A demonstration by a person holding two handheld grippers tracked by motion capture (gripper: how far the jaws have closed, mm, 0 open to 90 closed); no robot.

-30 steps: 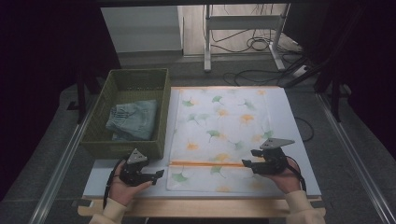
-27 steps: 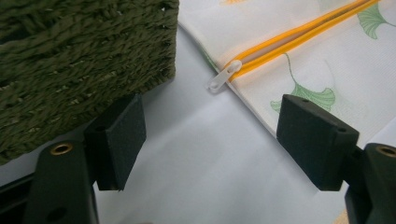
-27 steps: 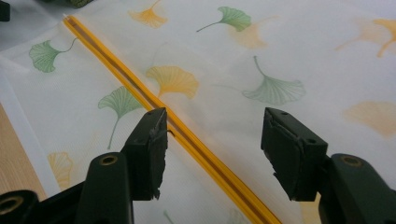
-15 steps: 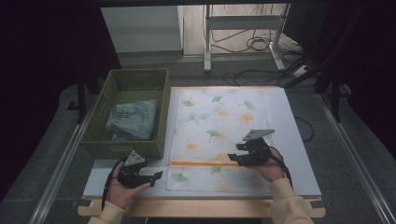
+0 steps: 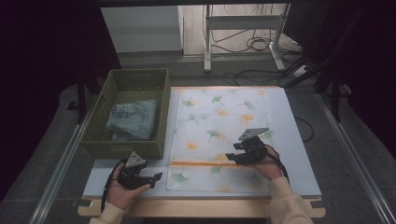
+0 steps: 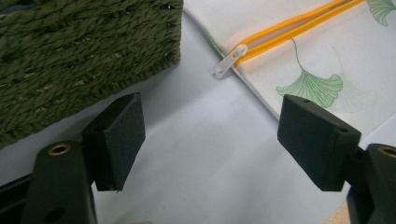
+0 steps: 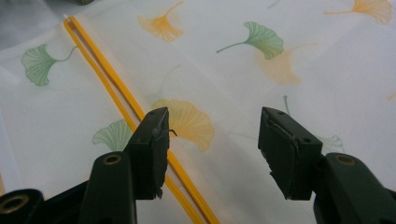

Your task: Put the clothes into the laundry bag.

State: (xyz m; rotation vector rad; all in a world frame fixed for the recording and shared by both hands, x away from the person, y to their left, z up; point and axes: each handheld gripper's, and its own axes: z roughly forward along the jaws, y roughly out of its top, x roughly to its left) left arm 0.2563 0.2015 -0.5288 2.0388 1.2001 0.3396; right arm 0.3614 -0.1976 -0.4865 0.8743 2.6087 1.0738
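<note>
While left gripper (image 5: 156, 177) rests open beside basket (image 5: 122, 147), right gripper (image 5: 232, 157) hovers wide open, empty, over bag (image 5: 219, 116) zipper (image 5: 198, 163).

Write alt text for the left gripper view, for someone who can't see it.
The left gripper, its two black jaws open with nothing between them, hangs over a white table, aimed toward the white zipper pull at the end of an orange zipper on a leaf-printed mesh bag. A green woven basket stands at upper left.

White bag (image 5: 219, 126) printed with green and orange ginkgo leaves; orange zipper (image 5: 201, 163); olive-green woven basket (image 5: 119, 147); faded blue denim (image 5: 133, 119).
</note>
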